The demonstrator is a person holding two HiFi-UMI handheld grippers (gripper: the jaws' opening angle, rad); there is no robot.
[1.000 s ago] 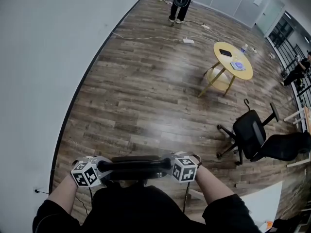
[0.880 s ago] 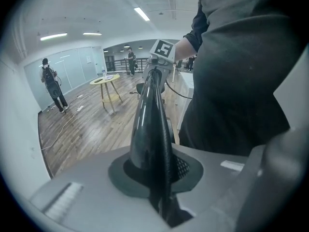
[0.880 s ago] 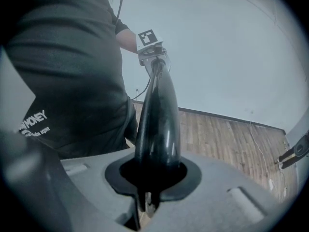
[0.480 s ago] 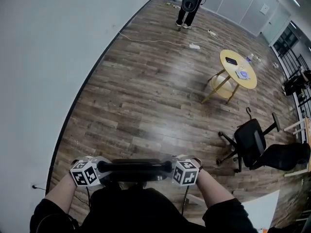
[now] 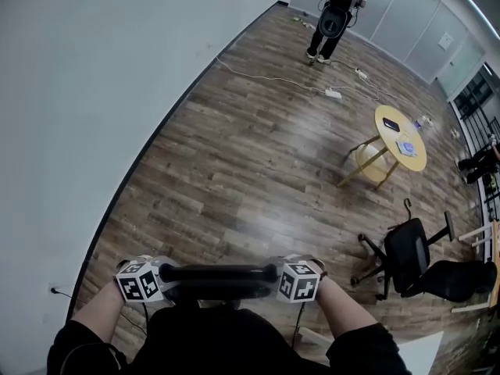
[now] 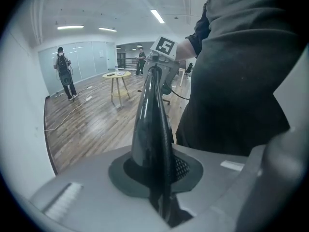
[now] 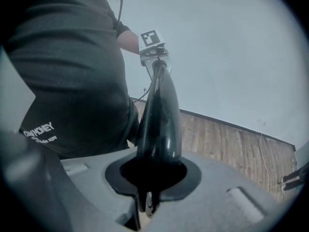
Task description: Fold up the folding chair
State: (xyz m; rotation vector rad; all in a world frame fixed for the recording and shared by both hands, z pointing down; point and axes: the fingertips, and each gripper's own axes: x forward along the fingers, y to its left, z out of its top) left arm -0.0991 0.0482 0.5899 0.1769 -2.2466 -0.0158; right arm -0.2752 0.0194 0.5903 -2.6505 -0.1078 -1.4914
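The folding chair's black top rail lies level across the head view, close to my body. My left gripper is shut on its left end and my right gripper is shut on its right end. In the left gripper view the black chair rail runs edge-on from the left gripper up to the other gripper's marker cube. The right gripper view shows the chair rail held in the right gripper, reaching the far marker cube. The chair's lower part is hidden below me.
A white wall runs along the left, with a socket low down. On the wood floor stand a round yellow table and a black office chair. A person stands at the far end, near a cable and power strip.
Both grippers keep their hold on the chair rail. The view has shifted: the table, office chair and standing person have slid right and down in the head view, and more wall shows.
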